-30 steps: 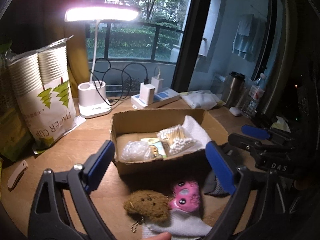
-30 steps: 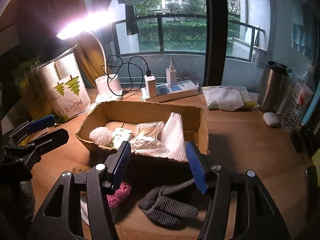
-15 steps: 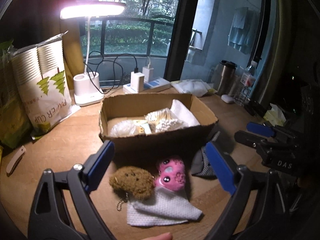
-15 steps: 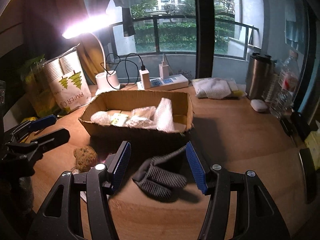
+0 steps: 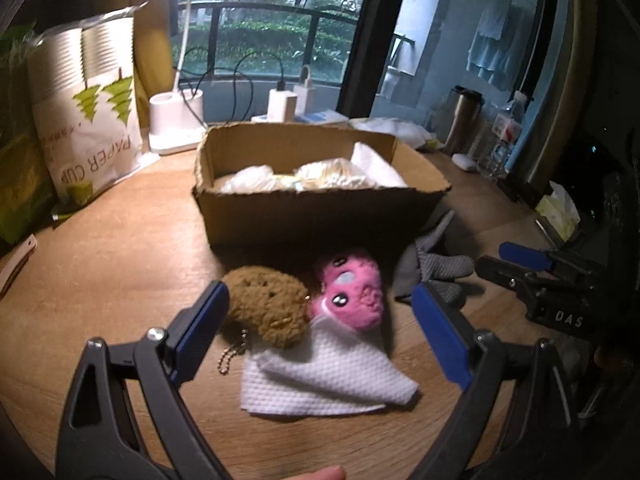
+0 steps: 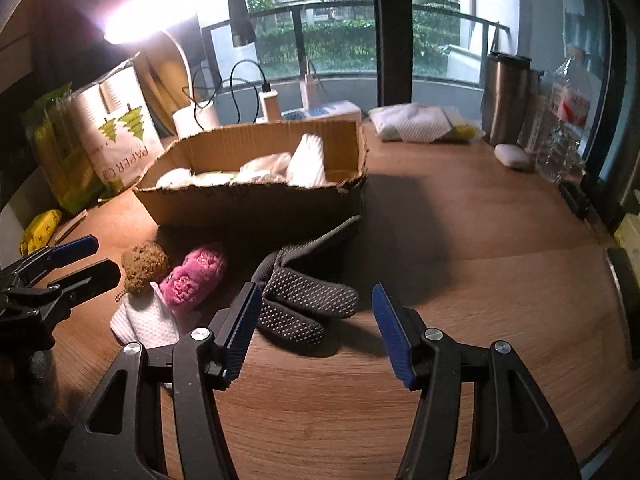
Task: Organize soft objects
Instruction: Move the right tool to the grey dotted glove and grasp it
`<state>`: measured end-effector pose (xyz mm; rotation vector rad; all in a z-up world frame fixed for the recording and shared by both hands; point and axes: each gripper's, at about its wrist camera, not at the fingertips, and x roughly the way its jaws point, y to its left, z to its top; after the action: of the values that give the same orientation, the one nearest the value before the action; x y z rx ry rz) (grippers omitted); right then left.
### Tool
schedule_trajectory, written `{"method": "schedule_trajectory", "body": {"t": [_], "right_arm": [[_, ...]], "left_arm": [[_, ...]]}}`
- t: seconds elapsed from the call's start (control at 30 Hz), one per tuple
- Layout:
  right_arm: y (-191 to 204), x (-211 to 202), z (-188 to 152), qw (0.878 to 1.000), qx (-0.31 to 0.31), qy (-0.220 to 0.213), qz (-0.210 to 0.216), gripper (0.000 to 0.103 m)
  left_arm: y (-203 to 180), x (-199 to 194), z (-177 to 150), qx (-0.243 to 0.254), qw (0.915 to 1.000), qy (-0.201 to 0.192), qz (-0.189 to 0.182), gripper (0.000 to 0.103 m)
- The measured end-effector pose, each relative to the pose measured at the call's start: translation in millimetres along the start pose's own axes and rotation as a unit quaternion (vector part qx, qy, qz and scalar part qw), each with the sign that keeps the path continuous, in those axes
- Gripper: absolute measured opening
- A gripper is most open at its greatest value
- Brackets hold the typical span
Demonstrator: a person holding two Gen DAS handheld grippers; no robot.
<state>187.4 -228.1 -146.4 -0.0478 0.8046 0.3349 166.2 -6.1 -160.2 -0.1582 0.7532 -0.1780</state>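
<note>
A brown plush point(image 5: 268, 306) and a pink plush point(image 5: 352, 288) lie on a white cloth point(image 5: 324, 380) in front of a cardboard box point(image 5: 320, 208) that holds white soft items. A grey dotted glove point(image 6: 304, 296) lies to their right. My left gripper point(image 5: 320, 332) is open and empty, low over the plushes. My right gripper point(image 6: 316, 320) is open and empty, just in front of the glove. The plushes also show in the right wrist view, brown point(image 6: 144, 266) and pink point(image 6: 196, 276).
A paper-cup bag point(image 5: 88, 108), a white lamp base point(image 5: 176, 122) and a power strip point(image 6: 320, 110) stand behind the box. A steel tumbler point(image 6: 506, 96), a water bottle point(image 6: 564, 120) and a white cloth pile point(image 6: 416, 122) are at the back right.
Both grippers have drawn back from the box and dropped lower. The plushes, the cloth and the glove now sit between and ahead of the fingers.
</note>
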Motion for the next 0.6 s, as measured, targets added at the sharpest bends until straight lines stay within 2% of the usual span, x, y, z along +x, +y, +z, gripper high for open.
{"method": "schedule_trajectory", "body": {"t": [0.37, 0.6], "right_arm": [[16.8, 34.0, 2.5, 0.999, -0.016, 0.031, 0.007, 0.061], [21.3, 54.4, 8.3, 0.999, -0.019, 0.047, 0.007, 0.061]], "left_arm": [[37.6, 20.1, -6.6, -0.028, 0.9991, 0.022, 0.021, 0.094], [41.3, 39.9, -3.7, -0.022, 0.9984, 0.043, 0.029, 0.094]]}}
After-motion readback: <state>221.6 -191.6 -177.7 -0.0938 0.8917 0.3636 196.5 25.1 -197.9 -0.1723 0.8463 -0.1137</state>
